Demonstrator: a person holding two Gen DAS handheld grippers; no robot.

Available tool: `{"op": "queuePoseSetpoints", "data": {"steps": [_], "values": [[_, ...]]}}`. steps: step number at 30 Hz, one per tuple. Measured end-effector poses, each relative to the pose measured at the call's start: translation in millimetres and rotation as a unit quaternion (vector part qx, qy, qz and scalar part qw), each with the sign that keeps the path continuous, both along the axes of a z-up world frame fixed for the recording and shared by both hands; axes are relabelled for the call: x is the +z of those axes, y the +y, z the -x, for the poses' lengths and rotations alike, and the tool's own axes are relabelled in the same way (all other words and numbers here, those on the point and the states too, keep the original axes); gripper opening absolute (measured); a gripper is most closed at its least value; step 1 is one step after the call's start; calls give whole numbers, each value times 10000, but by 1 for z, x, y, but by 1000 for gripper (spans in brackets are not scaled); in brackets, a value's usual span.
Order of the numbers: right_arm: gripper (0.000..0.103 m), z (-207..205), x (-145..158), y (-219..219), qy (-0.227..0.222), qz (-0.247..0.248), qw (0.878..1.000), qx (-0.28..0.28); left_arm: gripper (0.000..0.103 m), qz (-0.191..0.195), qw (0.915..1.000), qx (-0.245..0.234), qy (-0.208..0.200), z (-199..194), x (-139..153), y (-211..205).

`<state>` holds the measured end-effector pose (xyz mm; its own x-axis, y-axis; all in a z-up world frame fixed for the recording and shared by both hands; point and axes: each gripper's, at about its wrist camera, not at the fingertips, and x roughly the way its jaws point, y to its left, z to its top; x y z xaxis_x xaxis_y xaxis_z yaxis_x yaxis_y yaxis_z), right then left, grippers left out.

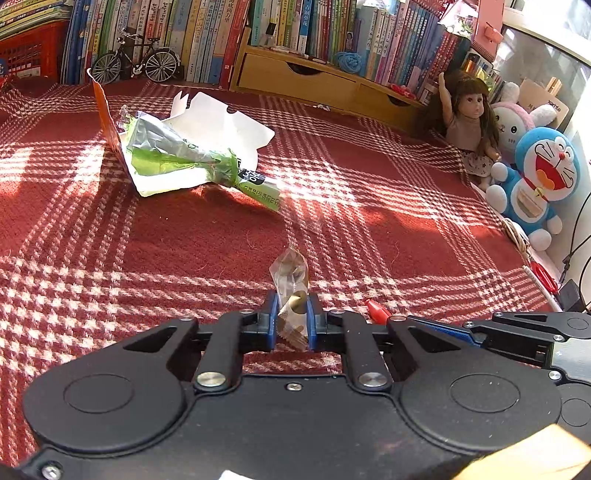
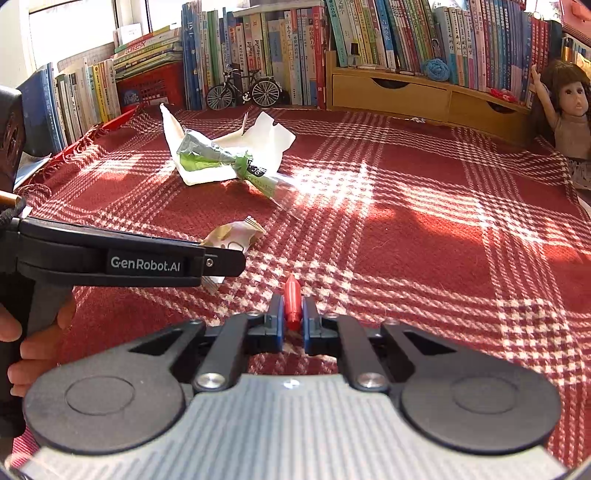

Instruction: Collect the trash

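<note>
Red plaid blanket (image 1: pixel 369 229), books (image 1: pixel 332 33) along far edge, open middle. Left gripper (image 1: pixel 291 314) pinches clear wrapper (image 1: pixel 290 273); right gripper (image 2: pixel 293 314) clamps red scrap (image 2: pixel 291 299). Green packet (image 1: pixel 184 151) lies farther back.

A red and white plaid blanket (image 1: pixel 369 177) covers the surface, with bright sunlight falling across it in patches. Along the far edge stand rows of upright books (image 2: pixel 424 33), a wooden drawer unit (image 2: pixel 424 94), a red plastic crate (image 2: pixel 155 88) and a model bicycle (image 2: pixel 243 90). A doll (image 1: pixel 469 122) and two plush toys sit near a bright window (image 1: pixel 546 62).
</note>
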<state>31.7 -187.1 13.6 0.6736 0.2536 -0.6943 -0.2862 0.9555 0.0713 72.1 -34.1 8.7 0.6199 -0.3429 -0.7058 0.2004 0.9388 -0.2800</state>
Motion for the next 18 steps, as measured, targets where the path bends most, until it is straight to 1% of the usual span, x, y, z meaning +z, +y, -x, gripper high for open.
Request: {"op": "queuePoseSetpoints", "data": {"steps": [3,10,18], "values": [[14,7,2,-5,13,-83,10000,-54,11,-178,9996,-45,-191,10,5,-4],[14,26,7,-10,88,-340,9994,-11,10,-293,9988,-107,-367,38,21,0],[14,53,13,-16,165,-613,9980,-76,10,-241,9987,-105,-444,83,36,17]]}}
